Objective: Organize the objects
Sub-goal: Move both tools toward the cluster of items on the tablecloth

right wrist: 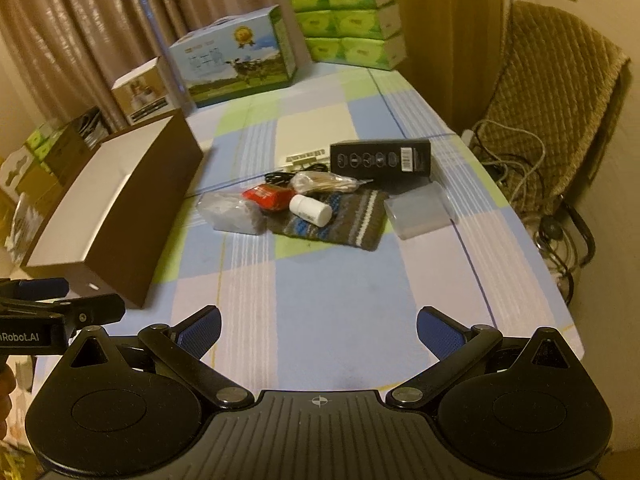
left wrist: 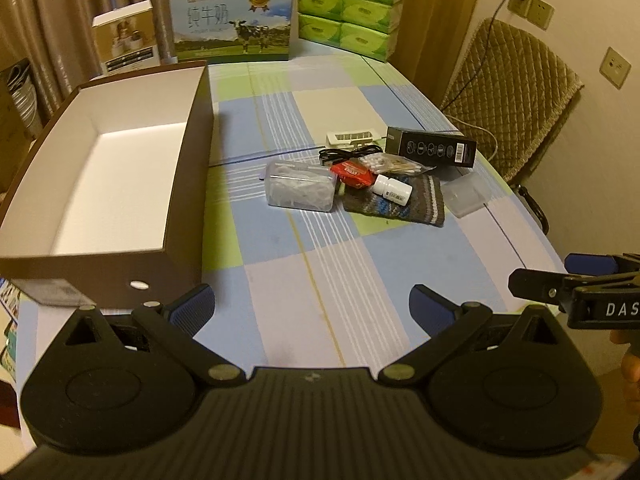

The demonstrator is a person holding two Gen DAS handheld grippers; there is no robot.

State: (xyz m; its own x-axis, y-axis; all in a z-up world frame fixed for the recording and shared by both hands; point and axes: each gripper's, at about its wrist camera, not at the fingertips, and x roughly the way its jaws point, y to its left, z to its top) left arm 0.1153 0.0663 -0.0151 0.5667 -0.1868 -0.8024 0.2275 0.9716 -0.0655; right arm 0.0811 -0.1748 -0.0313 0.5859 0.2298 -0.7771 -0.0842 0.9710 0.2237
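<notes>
A heap of small items lies mid-table: a clear plastic box (left wrist: 300, 190) of floss picks, a red packet (left wrist: 354, 174), a white pill bottle (left wrist: 392, 189) on a striped knitted pouch (left wrist: 412, 204), a bag of cotton swabs (left wrist: 394, 163), a black carton (left wrist: 432, 147), a frosted plastic case (left wrist: 466, 197), a black cable (left wrist: 340, 155). A brown box (left wrist: 188, 184) with a white, bare inside stands to the left. My left gripper (left wrist: 312, 308) is open, well short of the heap. My right gripper (right wrist: 318, 330) is open too, near the table's front edge.
At the table's far end stand a milk carton with a cow picture (left wrist: 232, 20), a small white and gold box (left wrist: 126, 40) and stacked green tissue packs (left wrist: 352, 4). A quilted chair (left wrist: 512, 96) with cables beside it stands off the right edge. The tablecloth (left wrist: 320, 240) is checked.
</notes>
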